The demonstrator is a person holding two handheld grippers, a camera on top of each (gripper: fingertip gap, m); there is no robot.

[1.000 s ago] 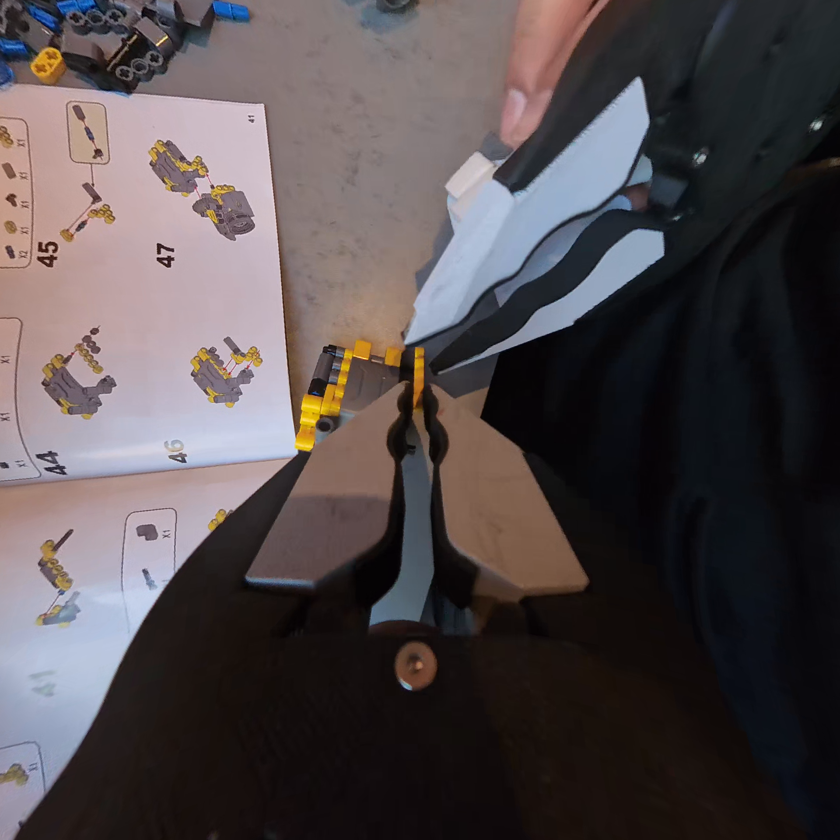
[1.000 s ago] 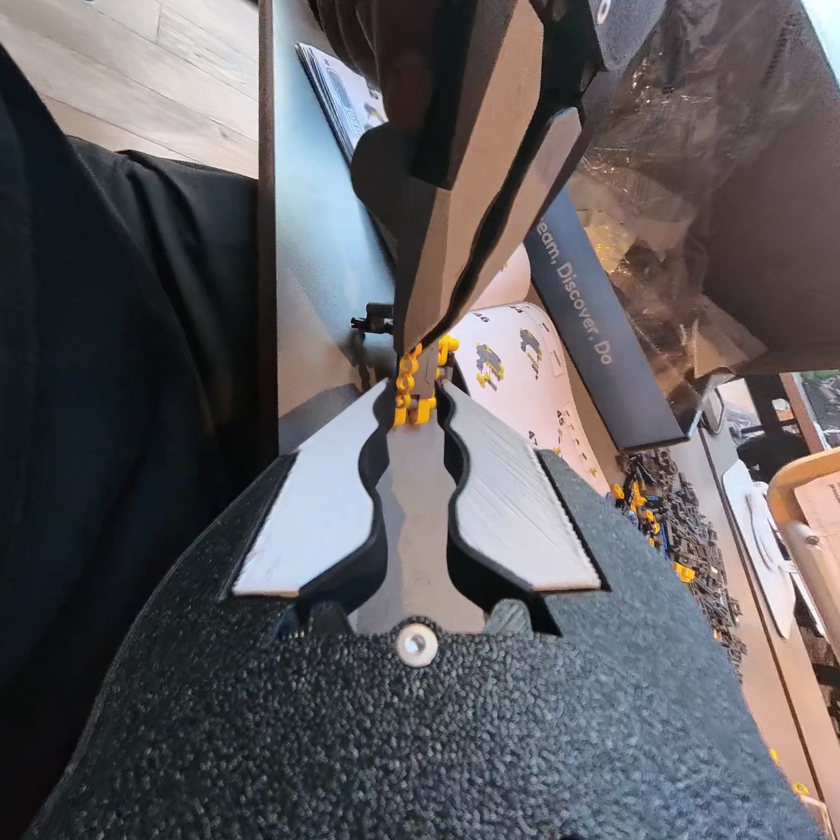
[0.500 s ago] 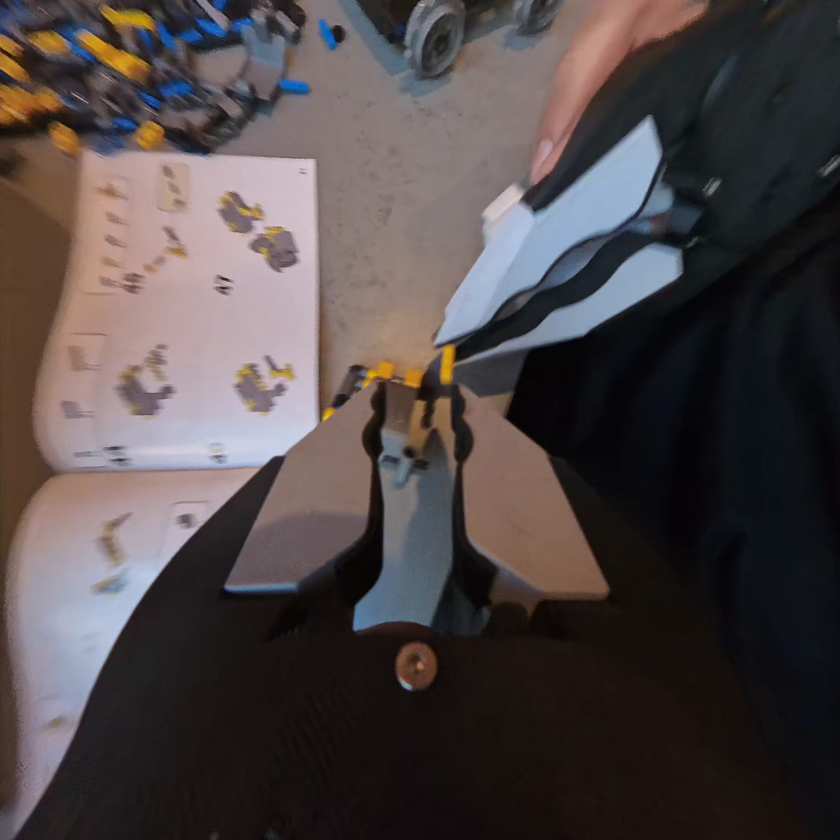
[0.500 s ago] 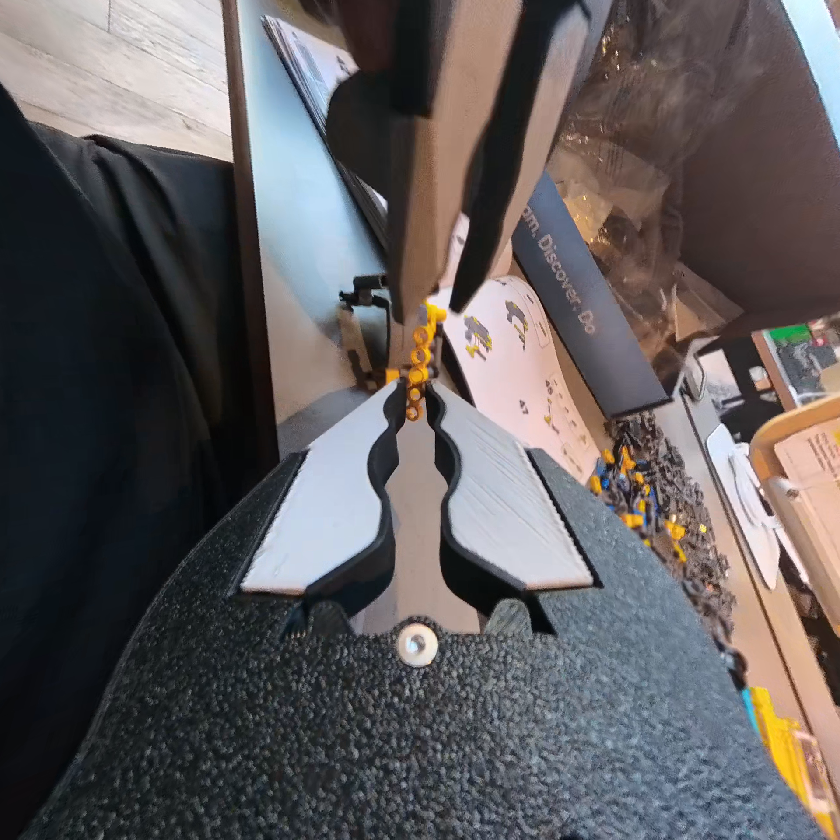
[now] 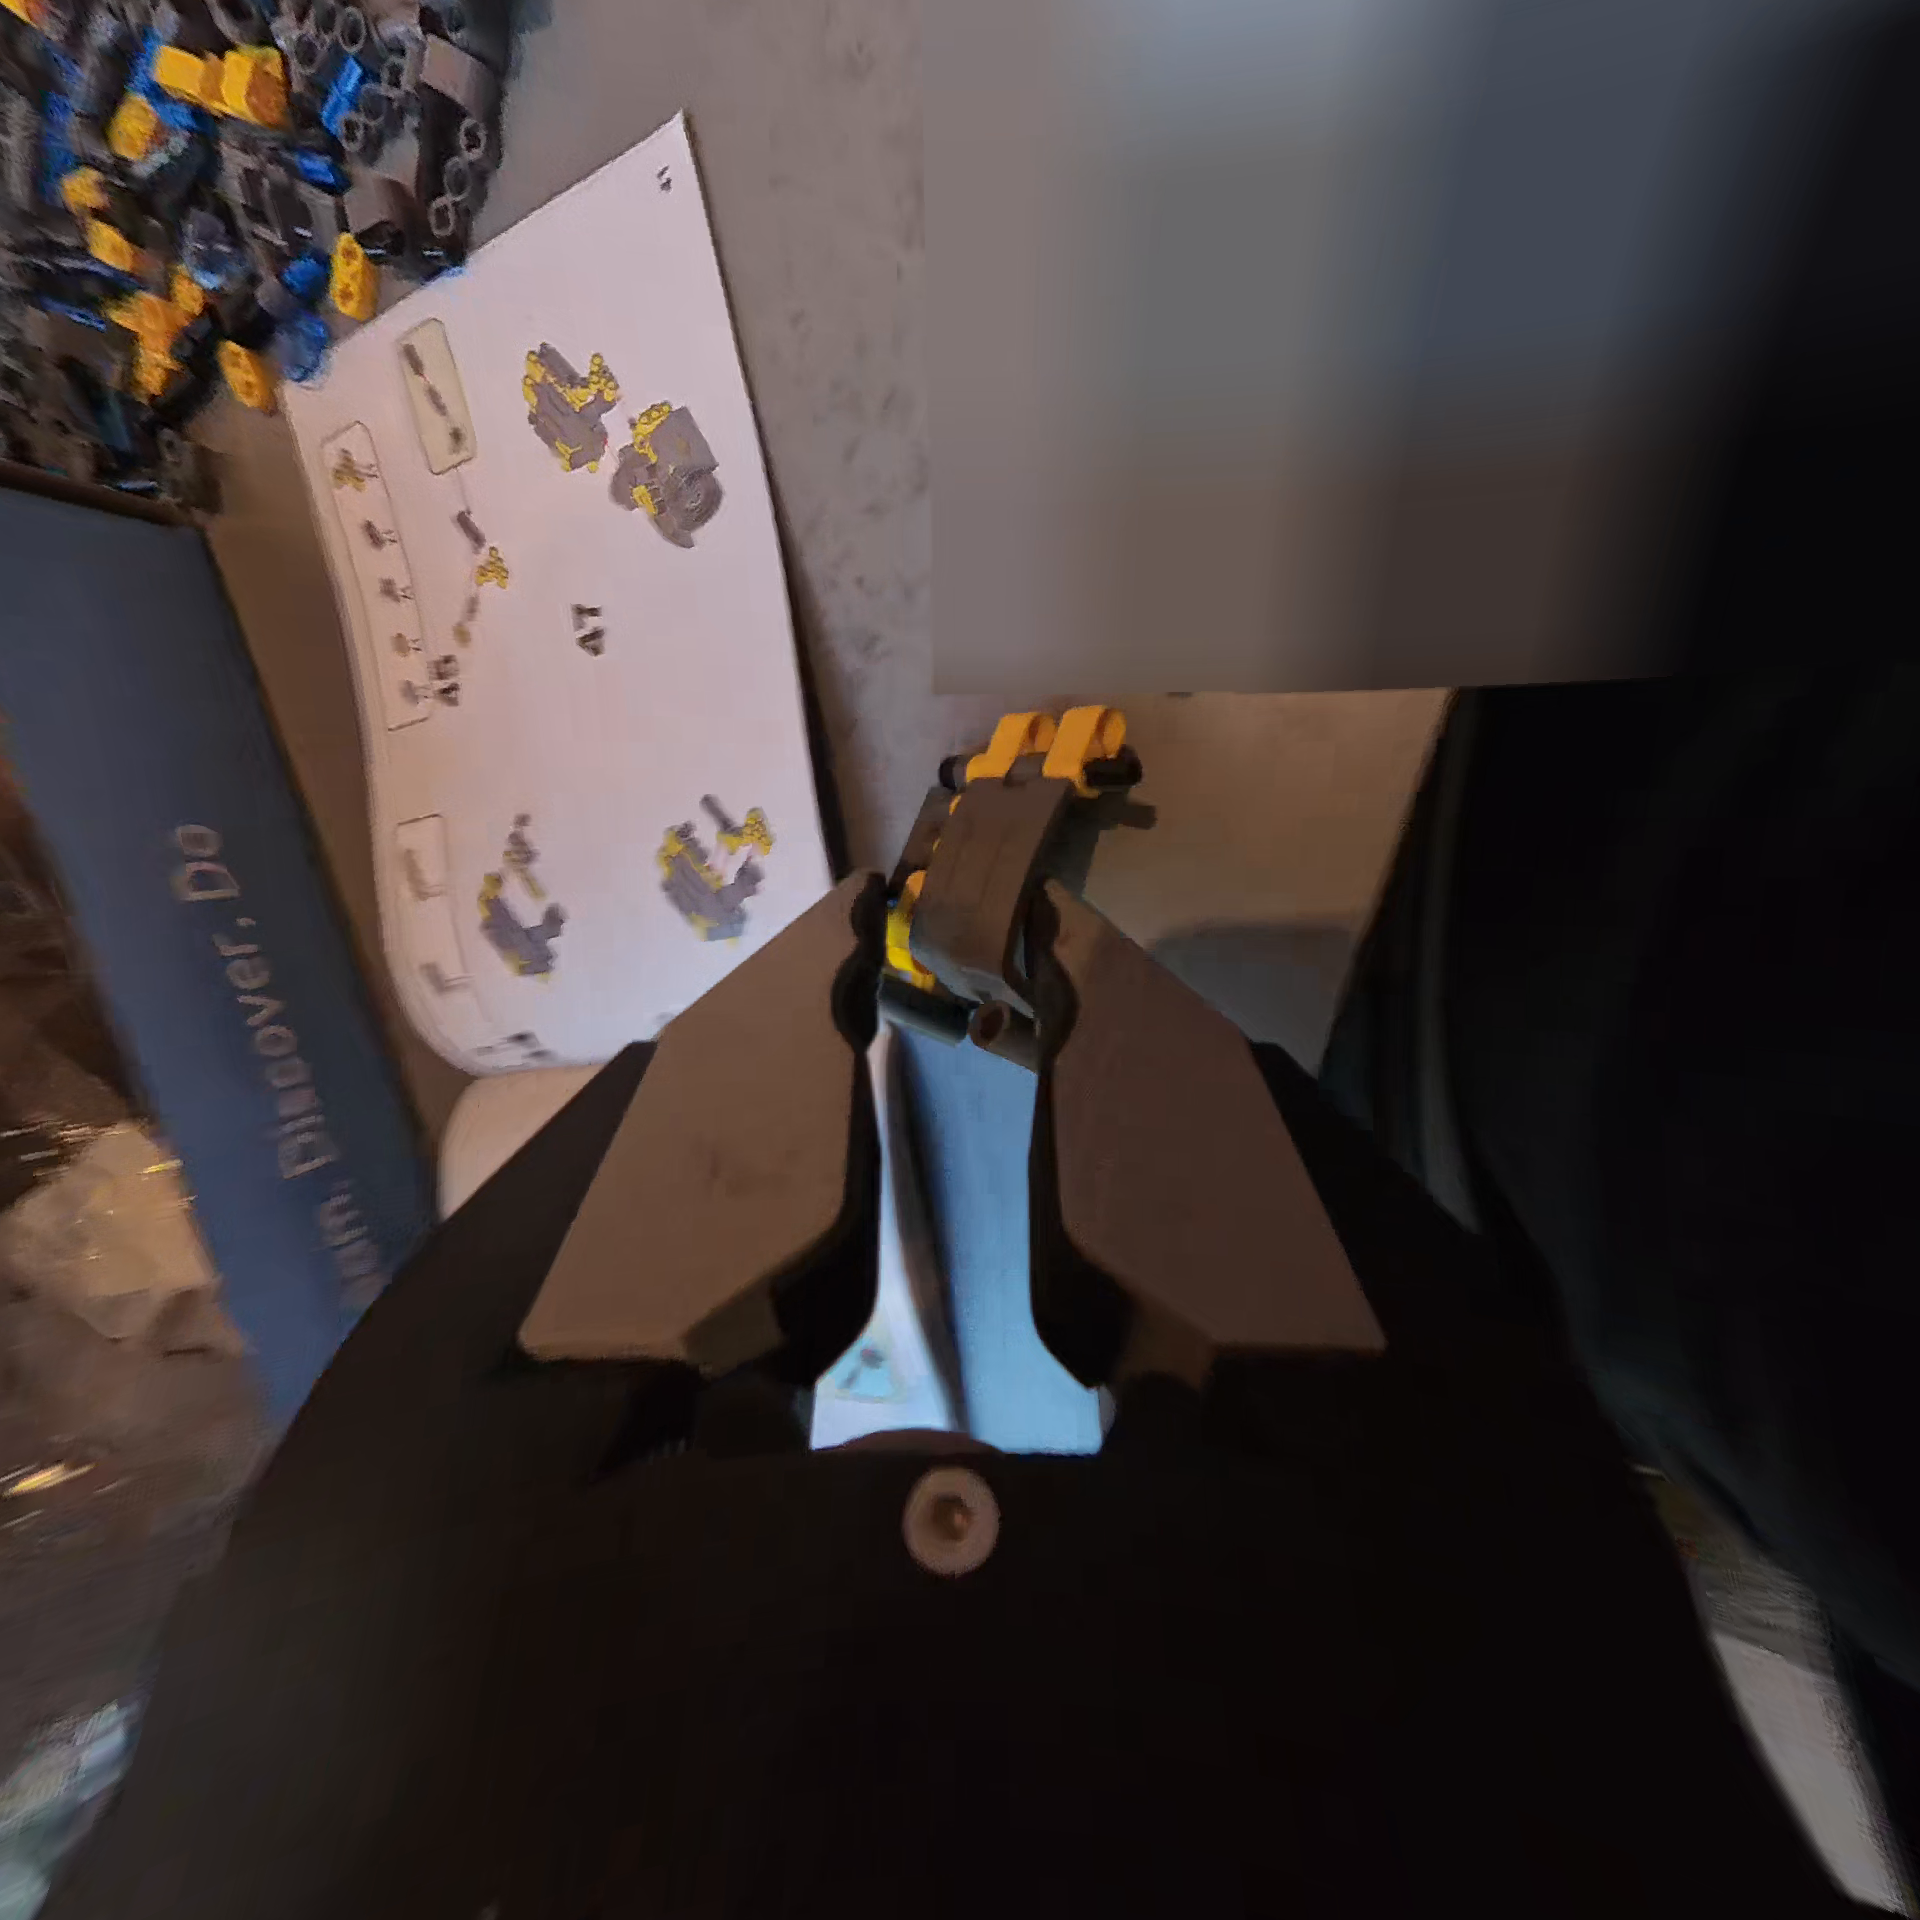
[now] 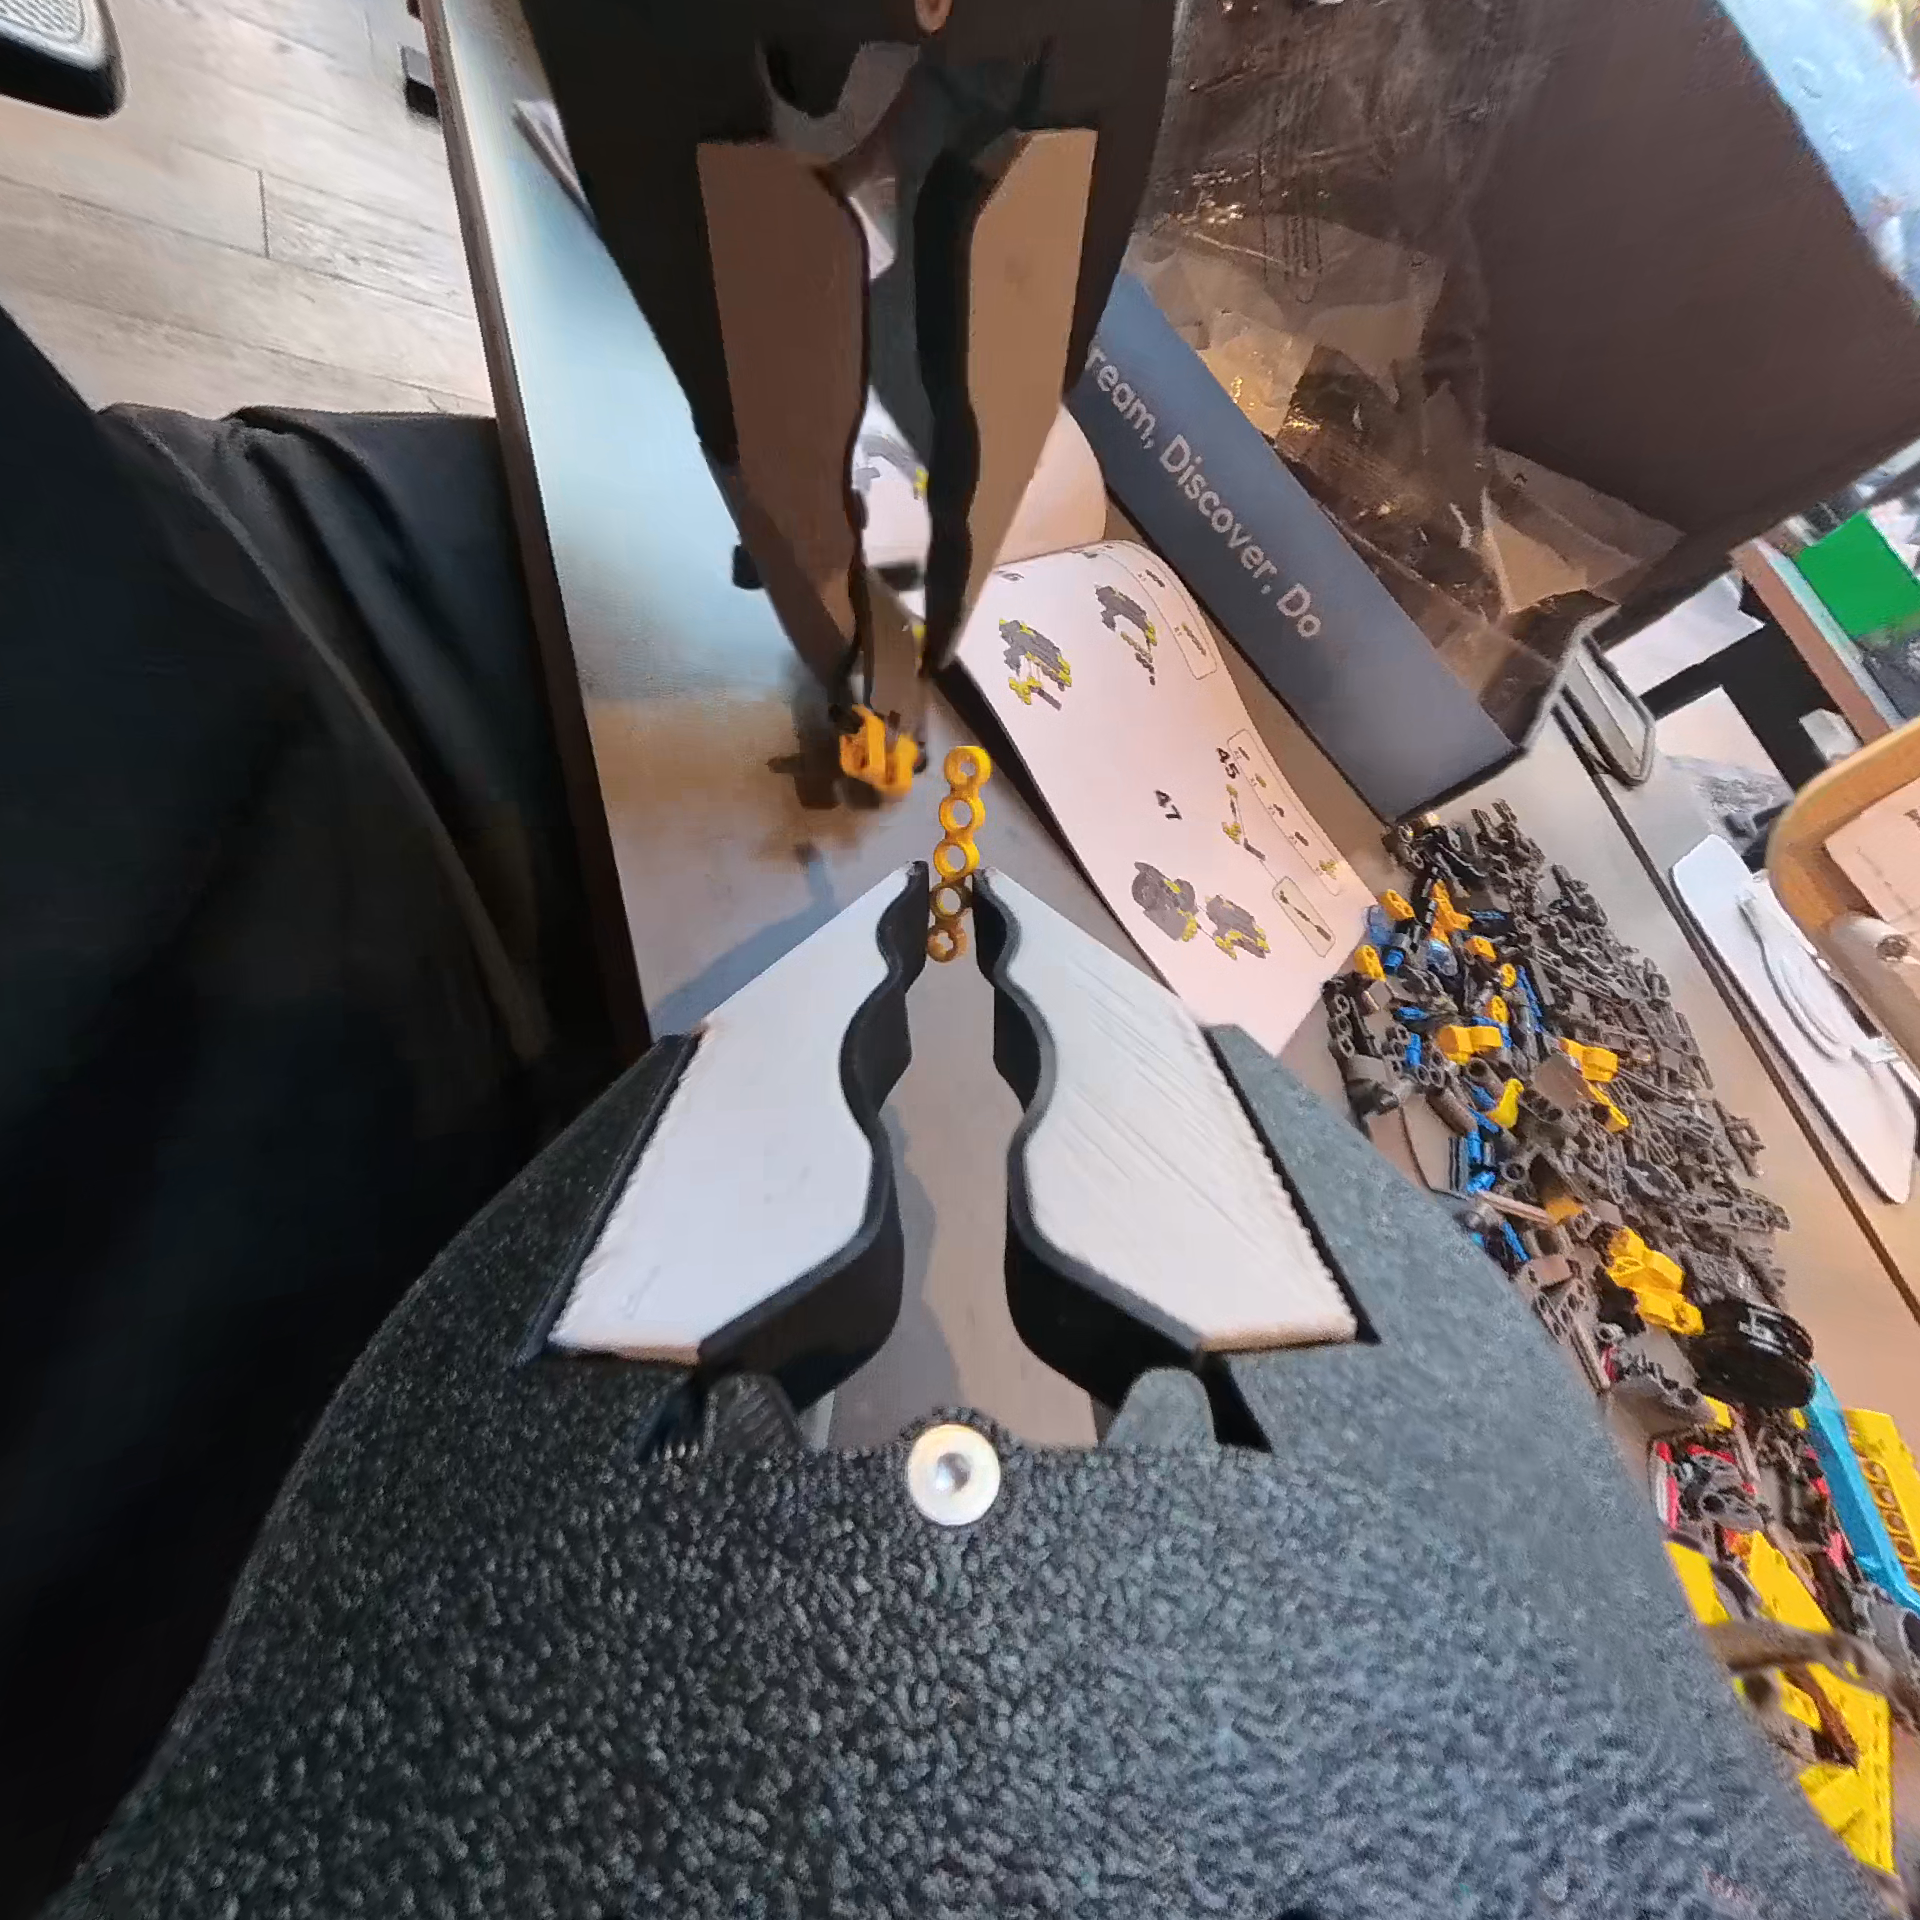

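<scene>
My left gripper (image 5: 956, 935) is shut on a small grey-and-yellow brick assembly (image 5: 987, 883), which sticks out past the fingertips just above the grey table (image 5: 831, 312). In the right wrist view the left gripper (image 6: 894, 665) points down, with the assembly (image 6: 873, 753) at the table surface. My right gripper (image 6: 948, 899) is shut on the lower end of a thin yellow beam with holes (image 6: 956, 821). The beam's free end points toward the assembly, a short gap away from it.
An open instruction booklet (image 5: 582, 623) (image 6: 1143, 790) lies beside the assembly. A heap of loose black, blue and yellow pieces (image 6: 1538, 1091) (image 5: 208, 187) lies beyond it. A dark blue box (image 6: 1299, 540) holds plastic bags. The table's edge (image 6: 540, 520) and dark clothing are at the left. About 8 centimetres separates my left fingertips from my right.
The grippers have drawn apart. The right gripper pulled back with the yellow beam, away from the assembly. The left gripper swung round and keeps hold of the assembly.
</scene>
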